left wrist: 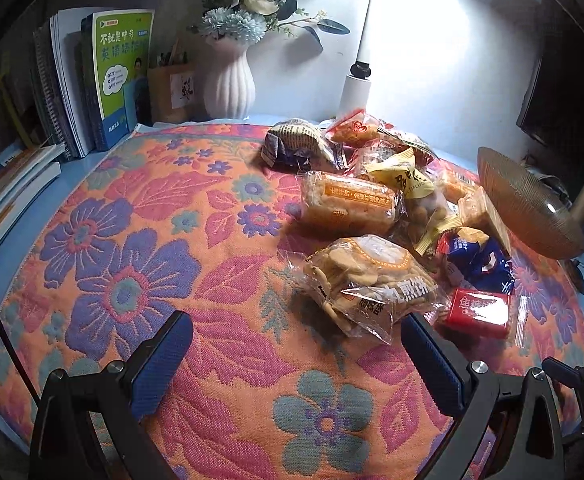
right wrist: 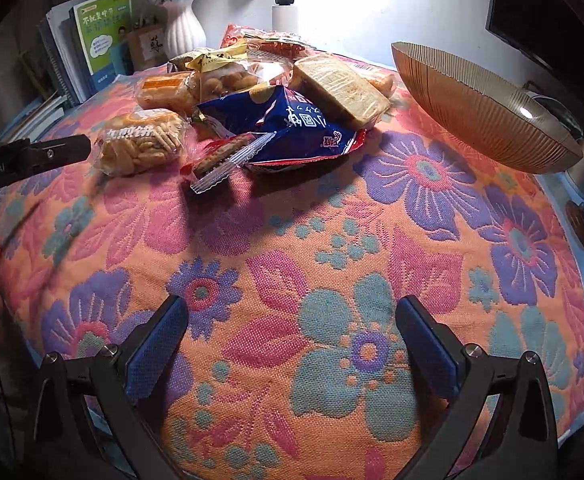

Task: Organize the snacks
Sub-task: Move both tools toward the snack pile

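**Snack pile on the flowery cloth, both claws empty**

So I had two grippers going. My left gripper (left wrist: 298, 350) hung wide open over the floral cloth (left wrist: 131, 240), nothing between the fingers, with its right finger just beside the clear bag of round crackers (left wrist: 366, 280). My right gripper (right wrist: 292, 340) was spread open too, over bare cloth, well back from the pile.

The snacks sat in one loose heap toward the back of the cloth. I counted roughly ten packets, some overlapping so I couldn't be exact. The ones I could pick out: one blue bag (right wrist: 287, 128), one red packet (left wrist: 478, 312), one yellow-topped bag (left wrist: 402, 178), one wrapped bread loaf (left wrist: 350, 204), one sandwich wedge (right wrist: 342, 88).

One ribbed gold bowl (right wrist: 480, 108) stood right of the heap, apart from it. One white vase (left wrist: 229, 80) and one stack of books (left wrist: 91, 80) sat behind.
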{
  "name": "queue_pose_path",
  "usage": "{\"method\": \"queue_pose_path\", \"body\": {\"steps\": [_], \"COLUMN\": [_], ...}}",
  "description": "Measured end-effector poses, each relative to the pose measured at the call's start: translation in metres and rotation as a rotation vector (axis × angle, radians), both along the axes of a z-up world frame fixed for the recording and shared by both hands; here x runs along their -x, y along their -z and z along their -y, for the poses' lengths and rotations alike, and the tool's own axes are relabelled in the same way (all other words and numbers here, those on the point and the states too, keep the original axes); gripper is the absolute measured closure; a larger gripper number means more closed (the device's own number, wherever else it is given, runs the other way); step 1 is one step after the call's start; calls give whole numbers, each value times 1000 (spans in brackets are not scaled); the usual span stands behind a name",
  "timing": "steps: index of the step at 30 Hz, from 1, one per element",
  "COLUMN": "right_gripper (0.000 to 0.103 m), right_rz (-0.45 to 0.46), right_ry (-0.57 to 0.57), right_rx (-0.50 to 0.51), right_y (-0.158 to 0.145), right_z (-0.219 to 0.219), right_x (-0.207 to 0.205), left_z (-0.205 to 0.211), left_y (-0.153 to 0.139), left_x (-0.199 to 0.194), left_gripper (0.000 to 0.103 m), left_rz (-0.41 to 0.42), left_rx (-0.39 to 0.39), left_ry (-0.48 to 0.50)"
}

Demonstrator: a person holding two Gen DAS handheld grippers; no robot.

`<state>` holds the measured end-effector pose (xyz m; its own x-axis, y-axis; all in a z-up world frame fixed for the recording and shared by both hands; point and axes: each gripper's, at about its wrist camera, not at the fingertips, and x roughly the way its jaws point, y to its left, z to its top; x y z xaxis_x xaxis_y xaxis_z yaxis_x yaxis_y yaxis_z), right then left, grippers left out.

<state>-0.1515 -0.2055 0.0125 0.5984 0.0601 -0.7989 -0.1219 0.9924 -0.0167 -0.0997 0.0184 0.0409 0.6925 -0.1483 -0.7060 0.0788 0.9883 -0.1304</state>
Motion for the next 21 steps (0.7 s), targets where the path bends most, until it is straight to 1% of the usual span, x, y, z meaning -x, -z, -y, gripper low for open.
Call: {"method": "queue_pose_path", "body": {"steps": [2, 3, 4, 6, 7, 8, 9, 11, 13, 15, 18, 21], "right_gripper": [0, 0, 0, 0, 0, 0, 0, 0, 0, 0, 0, 0], "right_rz": [-29, -26, 16, 175, 241, 289, 315, 309, 278, 261, 236, 228], "right_ry": [16, 19, 12, 8, 1, -21, -45, -52, -15, 4, 8, 14], "right_rx": [9, 11, 14, 42, 49, 41, 29, 38, 70, 77, 71, 39], "right_y": [-6, -13, -23, -50, -61, -69, -73, -68, -57, -45, -34, -33], "right_z": [1, 0, 0, -1, -1, -1, -1, -1, 0, 2, 3, 8], "right_x": [-2, -4, -3, 3, 5, 4, 0, -14, -29, -36, -43, -45], "left_z": [0, 1, 3, 9, 13, 17, 22, 29, 33, 33, 30, 25], "left_y": [-4, -6, -8, -10, -10, -9, -7, -3, 0, 2, 6, 8], "left_x": [-4, -6, -8, -12, -14, -15, -16, -19, -20, -21, -22, -22], "left_gripper": [0, 0, 0, 0, 0, 0, 0, 0, 0, 0, 0, 0], "left_rz": [20, 31, 44, 76, 94, 112, 126, 130, 123, 117, 95, 84], "left_rx": [9, 9, 5, -10, -21, -36, -53, -73, -102, -116, -98, -75], "left_ry": [13, 22, 29, 42, 45, 49, 46, 42, 45, 26, 13, -3]}}
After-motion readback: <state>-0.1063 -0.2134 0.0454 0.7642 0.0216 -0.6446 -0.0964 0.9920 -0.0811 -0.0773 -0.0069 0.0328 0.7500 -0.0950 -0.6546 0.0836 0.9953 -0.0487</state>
